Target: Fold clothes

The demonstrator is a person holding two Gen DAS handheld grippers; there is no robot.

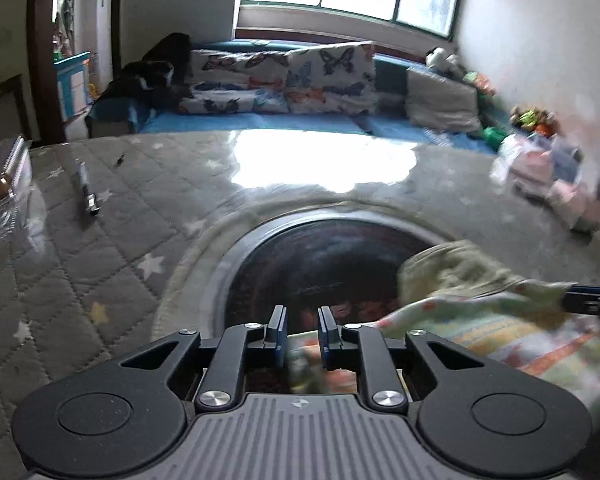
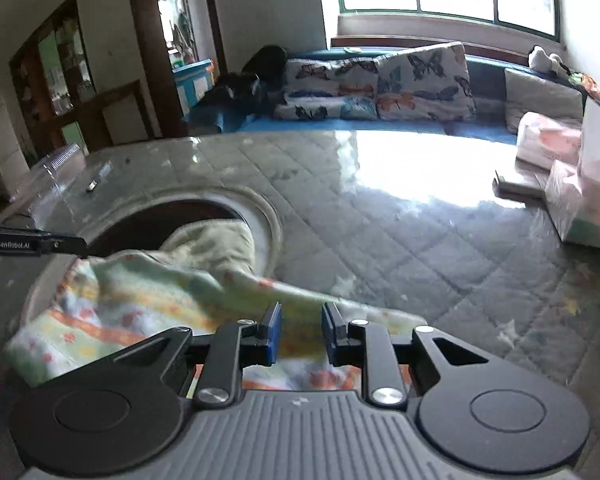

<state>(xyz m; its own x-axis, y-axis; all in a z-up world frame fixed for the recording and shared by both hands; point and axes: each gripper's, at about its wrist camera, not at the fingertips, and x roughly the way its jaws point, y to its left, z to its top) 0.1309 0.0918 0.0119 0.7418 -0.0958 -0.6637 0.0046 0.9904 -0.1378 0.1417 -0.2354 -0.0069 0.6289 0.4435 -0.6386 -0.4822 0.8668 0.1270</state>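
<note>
A pale green child's garment [image 1: 480, 320] with orange and yellow print lies over a round dark inset [image 1: 324, 264] in the quilted grey table cover. It also shows in the right wrist view [image 2: 148, 296]. My left gripper [image 1: 302, 330] stands over the garment's left edge, jaws a small gap apart, cloth beneath them. My right gripper [image 2: 300, 332] stands over the garment's right edge, jaws likewise apart, cloth below. Each gripper shows at the side of the other's view [image 1: 592, 300] [image 2: 32, 244].
A small metal object [image 1: 88, 196] and a comb-like item [image 1: 12, 164] lie at the table's left. Pink packages [image 2: 548, 144] and a box [image 2: 596, 184] stand at the right. A sofa with butterfly cushions [image 1: 284, 80] lies beyond.
</note>
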